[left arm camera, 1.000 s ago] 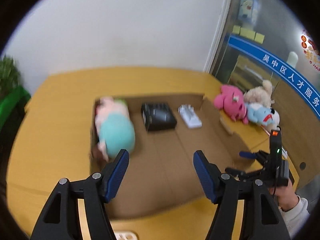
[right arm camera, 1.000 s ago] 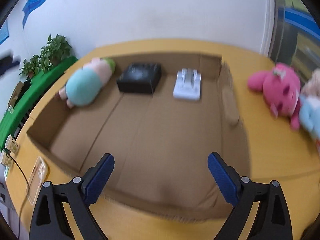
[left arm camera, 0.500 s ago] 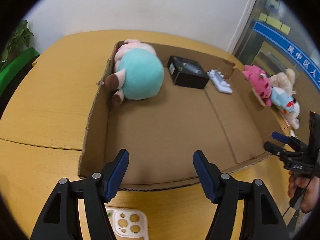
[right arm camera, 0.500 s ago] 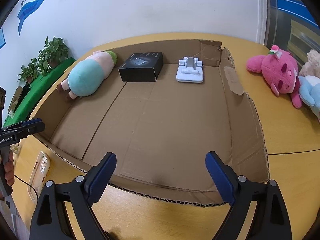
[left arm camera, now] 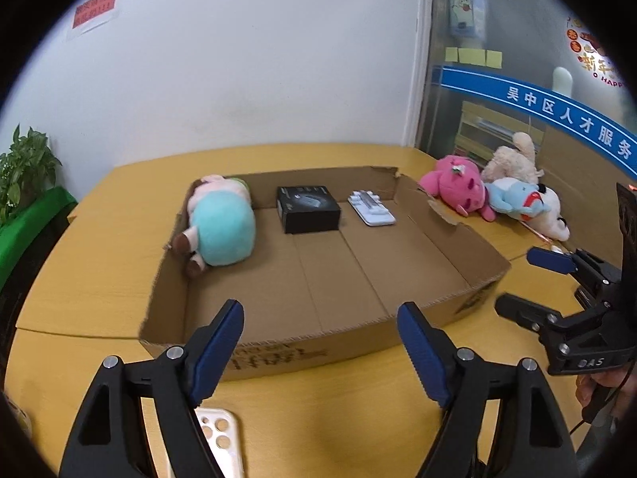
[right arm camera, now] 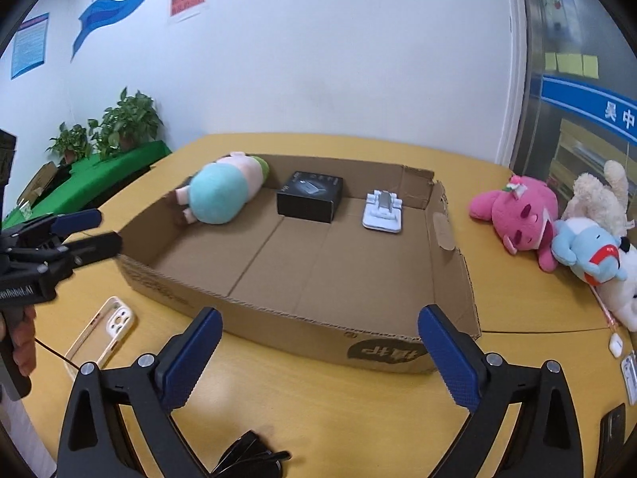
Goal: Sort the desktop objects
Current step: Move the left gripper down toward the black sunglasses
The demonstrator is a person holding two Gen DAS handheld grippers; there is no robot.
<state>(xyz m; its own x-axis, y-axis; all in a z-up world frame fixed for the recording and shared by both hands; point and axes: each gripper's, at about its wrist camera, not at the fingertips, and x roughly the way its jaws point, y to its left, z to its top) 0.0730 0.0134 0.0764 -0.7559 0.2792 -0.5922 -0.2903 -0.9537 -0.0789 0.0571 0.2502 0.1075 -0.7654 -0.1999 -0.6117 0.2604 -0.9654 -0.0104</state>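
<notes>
Yellow wooden surface (right arm camera: 517, 310): cardboard box (right arm camera: 382, 352) at centre, plush toys (right arm camera: 517, 215) far right, phone case (right arm camera: 105, 328) near left, sunglasses (right arm camera: 247, 458) nearest.

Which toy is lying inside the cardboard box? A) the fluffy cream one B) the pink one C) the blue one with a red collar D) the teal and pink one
D: the teal and pink plush lies in the cardboard box beside the black box; the other toys sit outside on the table.
</notes>
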